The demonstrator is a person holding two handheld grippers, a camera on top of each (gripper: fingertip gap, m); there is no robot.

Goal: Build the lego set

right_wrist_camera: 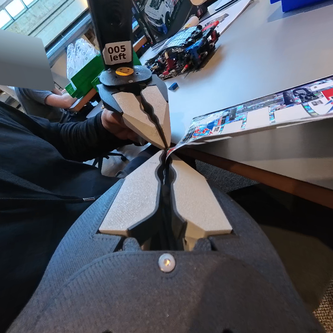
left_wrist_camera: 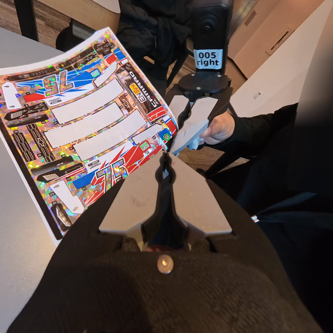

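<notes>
A holographic sticker sheet (left_wrist_camera: 86,126) with red, blue and white decals curls up off the grey table (left_wrist_camera: 18,234). My left gripper (left_wrist_camera: 165,153) is shut on the sheet's near corner, and a sliver of the foil shows between its pads. My right gripper (right_wrist_camera: 164,153) is shut on the same corner of the sheet (right_wrist_camera: 252,119), which bends down into its jaws. The two grippers' tips meet almost point to point just off the table edge. The right gripper also shows in the left wrist view (left_wrist_camera: 171,147), and the left gripper in the right wrist view (right_wrist_camera: 164,146).
A partly built black, blue and red lego car (right_wrist_camera: 189,52) stands on the table (right_wrist_camera: 252,63), with a loose blue piece (right_wrist_camera: 173,86) nearby. A set box (right_wrist_camera: 162,16) and a green bin (right_wrist_camera: 84,79) are behind. The table's wooden edge (right_wrist_camera: 270,180) runs on the right. A seated person is on the left. Left and right tips are no more than a few centimetres apart. The loose blue piece (right_wrist_camera: 173,86) is about equally far from each gripper, around 25 centimetres.
</notes>
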